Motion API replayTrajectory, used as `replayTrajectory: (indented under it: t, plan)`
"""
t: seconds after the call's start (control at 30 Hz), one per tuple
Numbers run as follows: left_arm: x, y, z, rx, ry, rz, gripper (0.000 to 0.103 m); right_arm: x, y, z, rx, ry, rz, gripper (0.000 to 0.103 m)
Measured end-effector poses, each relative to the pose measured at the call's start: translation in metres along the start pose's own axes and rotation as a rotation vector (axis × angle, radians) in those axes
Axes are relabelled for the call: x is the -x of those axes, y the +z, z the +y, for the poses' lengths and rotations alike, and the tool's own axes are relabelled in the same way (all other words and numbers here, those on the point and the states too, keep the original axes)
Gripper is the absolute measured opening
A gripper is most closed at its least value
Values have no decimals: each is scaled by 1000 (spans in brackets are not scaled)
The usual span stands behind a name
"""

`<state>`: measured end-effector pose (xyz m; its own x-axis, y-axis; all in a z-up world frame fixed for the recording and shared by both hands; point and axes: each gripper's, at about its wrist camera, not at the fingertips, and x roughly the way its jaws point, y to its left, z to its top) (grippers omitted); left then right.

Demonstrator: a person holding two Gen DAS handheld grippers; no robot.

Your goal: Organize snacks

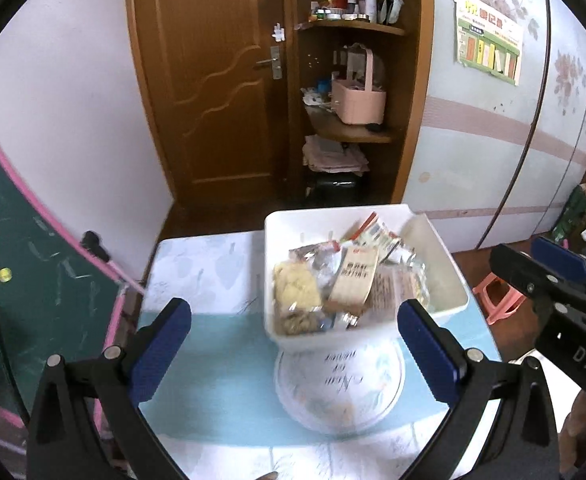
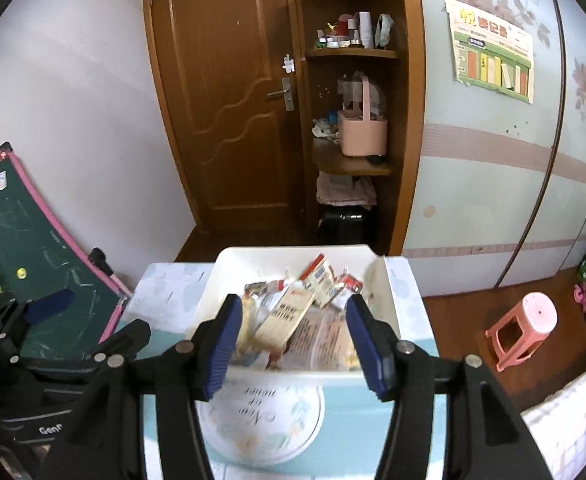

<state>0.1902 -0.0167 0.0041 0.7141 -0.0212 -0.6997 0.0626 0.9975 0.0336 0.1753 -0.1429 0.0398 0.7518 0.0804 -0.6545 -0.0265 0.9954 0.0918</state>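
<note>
White bin [image 1: 445, 280] heaped with snack packets [image 1: 349, 276], empty plate [image 1: 339, 392] touching it, both hand-held grippers [image 1: 293, 344] [image 2: 293, 344] open, empty.

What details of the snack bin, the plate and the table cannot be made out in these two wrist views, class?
- Snack packet labels: blurred and too small in both views.
- Lower snacks in the white bin: covered by upper packets.
- Plate far rim: hidden under the bin in both views.
- Table near edge: hidden by the left tool in the left view.
</note>
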Motion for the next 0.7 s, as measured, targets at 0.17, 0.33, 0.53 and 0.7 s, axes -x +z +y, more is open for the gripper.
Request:
replayTrajectory:
  t: [0.17,0.33,0.53,0.7]
  plan:
    - [40,-32,2,-1,13,6,103,34,-31,5,-25,13,17,66]
    - [74,-70,10,38,7,27,103,67,-69,16,-5,17,29,66]
    - [102,-112,20,88,50,72,103,101,-112,29,-14,7,43,68]
    - [119,-140,26,94,66,83,103,117,-136,35,-7,-27,61,78]
